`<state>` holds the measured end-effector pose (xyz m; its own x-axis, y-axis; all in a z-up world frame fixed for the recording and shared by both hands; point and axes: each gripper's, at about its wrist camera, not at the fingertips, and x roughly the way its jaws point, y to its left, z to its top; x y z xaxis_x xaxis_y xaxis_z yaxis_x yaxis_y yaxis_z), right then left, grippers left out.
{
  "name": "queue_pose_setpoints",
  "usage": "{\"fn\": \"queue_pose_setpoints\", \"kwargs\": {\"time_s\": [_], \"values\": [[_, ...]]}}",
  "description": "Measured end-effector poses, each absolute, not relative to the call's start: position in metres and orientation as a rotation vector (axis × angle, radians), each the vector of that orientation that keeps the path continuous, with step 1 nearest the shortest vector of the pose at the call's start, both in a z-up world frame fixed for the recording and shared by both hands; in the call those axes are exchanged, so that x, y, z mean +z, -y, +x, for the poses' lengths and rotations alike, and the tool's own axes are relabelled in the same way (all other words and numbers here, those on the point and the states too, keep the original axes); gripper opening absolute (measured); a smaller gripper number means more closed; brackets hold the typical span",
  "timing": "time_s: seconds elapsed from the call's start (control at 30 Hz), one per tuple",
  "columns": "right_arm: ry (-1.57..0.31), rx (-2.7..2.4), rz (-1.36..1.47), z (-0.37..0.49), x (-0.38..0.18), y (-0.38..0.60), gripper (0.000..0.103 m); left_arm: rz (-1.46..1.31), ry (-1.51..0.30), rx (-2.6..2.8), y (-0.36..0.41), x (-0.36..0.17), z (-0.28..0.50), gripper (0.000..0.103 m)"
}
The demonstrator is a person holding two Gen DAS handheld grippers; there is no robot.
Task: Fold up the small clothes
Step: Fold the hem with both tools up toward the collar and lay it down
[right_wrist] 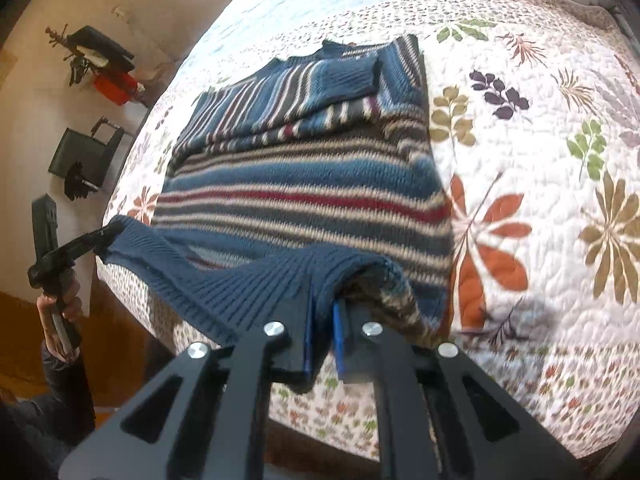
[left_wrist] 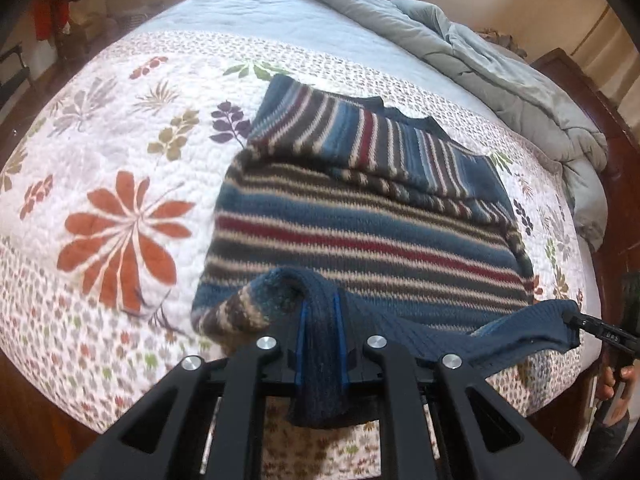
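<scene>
Your left gripper [left_wrist: 320,340] is clamped on the blue ribbed hem [left_wrist: 500,330] of the striped knit sweater [left_wrist: 360,220], at the bottom centre of the left wrist view; the fabric hangs down between the two fingers. Your right gripper [right_wrist: 322,332] is also closed on the same hem, at the bottom centre of the right wrist view. In the left wrist view you see the right gripper pinching the other hem corner at the right edge of the frame, and in the right wrist view the left gripper holds its corner at the left edge. The hem is stretched between the two grippers and lifted off the quilt.

The sweater lies on the floral quilt [left_wrist: 120,160] in the middle of both frames. Its long axis runs from the bottom of the frame toward the top, with the neck opening [left_wrist: 404,114] pointing away from you, to the top of the frame. The body stripes run across the frame, from left to right. The sleeves are folded across the upper part of the sweater. A grey comforter [left_wrist: 500,60] is bunched at the upper right of the left wrist view.
</scene>
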<state>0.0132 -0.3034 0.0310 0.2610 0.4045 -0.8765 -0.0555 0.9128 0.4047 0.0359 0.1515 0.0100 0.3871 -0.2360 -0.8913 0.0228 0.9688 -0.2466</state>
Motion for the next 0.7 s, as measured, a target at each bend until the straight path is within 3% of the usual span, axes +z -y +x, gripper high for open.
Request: {"fn": "queue_pose_setpoints", "kwargs": {"time_s": [0.4,0.43,0.47,0.53,0.57,0.63,0.7], "values": [[-1.288,0.233,0.389,0.105,0.006,0.315,0.009,-0.114,-1.152,-0.041,-0.138,-0.018,0.123,0.015],[-1.301,0.219,0.405,0.114,-0.003,0.317,0.012,-0.092,-1.149,-0.016,-0.137,-0.022,0.129,0.018],[-1.315,0.202,0.408,0.121,-0.010,0.319,0.016,-0.063,-1.151,0.010,-0.136,-0.029,0.137,0.026],[-1.339,0.149,0.390,0.134,-0.025,0.321,0.040,-0.046,-1.166,0.038,-0.136,-0.040,0.148,0.040],[-1.338,0.124,0.381,0.135,-0.028,0.323,0.044,-0.037,-1.175,0.056,-0.137,-0.046,0.153,0.047],[-1.329,0.065,0.343,0.138,-0.030,0.327,0.065,-0.040,-1.184,0.065,-0.140,-0.050,0.156,0.050],[-1.290,-0.009,0.280,0.135,-0.022,0.332,0.067,-0.043,-1.172,0.068,-0.145,-0.047,0.156,0.054]]}}
